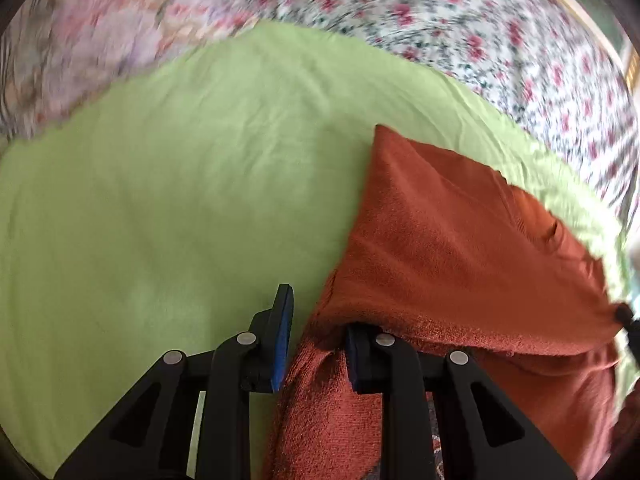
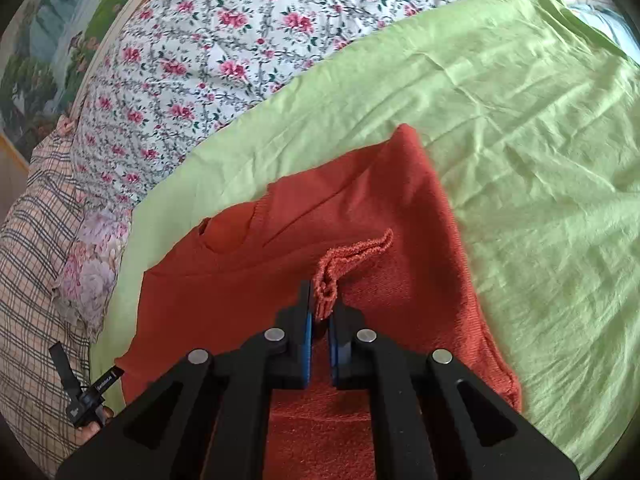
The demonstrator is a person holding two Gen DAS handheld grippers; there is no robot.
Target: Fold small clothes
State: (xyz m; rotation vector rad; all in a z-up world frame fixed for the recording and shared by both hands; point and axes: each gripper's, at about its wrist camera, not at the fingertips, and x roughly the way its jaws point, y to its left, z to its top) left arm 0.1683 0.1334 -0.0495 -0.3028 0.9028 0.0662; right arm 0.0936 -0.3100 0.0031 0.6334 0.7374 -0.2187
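A rust-orange knit garment (image 1: pixel 460 240) lies partly folded on a light green sheet (image 1: pixel 160 200). In the left wrist view my left gripper (image 1: pixel 318 320) has its jaws apart, with the garment's edge bunched between them and draped over the right finger; the grip is unclear. In the right wrist view my right gripper (image 2: pixel 322 304) is shut on a pinched bit of the garment's hem (image 2: pixel 340 268), held above the garment (image 2: pixel 280 248). The left gripper shows at the lower left (image 2: pixel 80 396).
The green sheet (image 2: pixel 540 160) covers a bed with a floral quilt (image 2: pixel 220 40). A checked cloth (image 2: pixel 36 260) and a pale floral cloth (image 2: pixel 92 264) lie at the left side. A framed picture (image 2: pixel 40 60) stands behind.
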